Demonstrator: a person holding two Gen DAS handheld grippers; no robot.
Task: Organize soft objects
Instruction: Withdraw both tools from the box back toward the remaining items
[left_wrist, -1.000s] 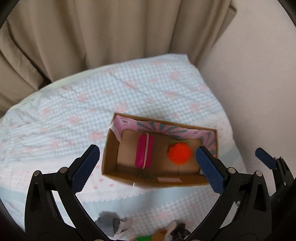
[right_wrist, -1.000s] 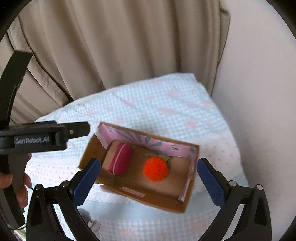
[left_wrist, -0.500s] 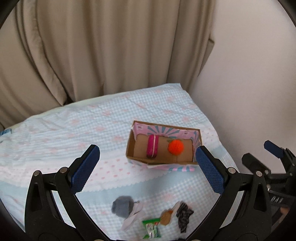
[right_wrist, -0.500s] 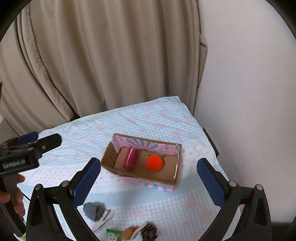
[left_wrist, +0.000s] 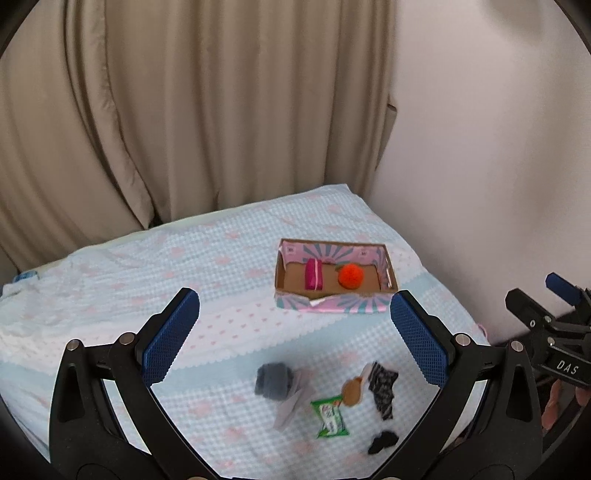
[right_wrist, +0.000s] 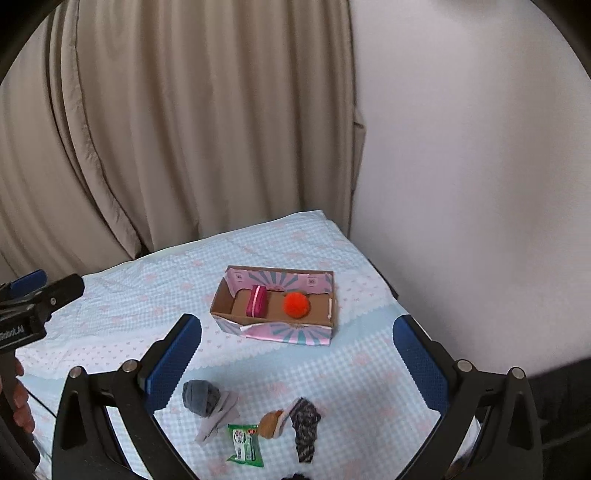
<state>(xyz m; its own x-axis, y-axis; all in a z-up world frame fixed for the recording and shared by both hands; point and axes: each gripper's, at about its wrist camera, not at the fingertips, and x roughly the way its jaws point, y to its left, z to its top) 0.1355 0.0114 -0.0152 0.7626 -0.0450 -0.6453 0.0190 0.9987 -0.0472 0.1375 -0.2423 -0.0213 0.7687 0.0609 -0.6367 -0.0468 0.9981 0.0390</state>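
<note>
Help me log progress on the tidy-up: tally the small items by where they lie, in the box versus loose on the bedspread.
In the box: 2 (pink pouch, orange pompom)
Loose on the bedspread: 4 (grey sock, green packet, brown item, patterned sock)
Total: 6

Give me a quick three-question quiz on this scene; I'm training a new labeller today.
1. True or false: the orange pompom lies inside the cardboard box.
2. Which lies nearest the green packet: A pink pouch, B brown piece, C curtain?
3. Fill in: both the left gripper and right gripper are ____.

Key: 1 true; 2 B; 3 open.
</note>
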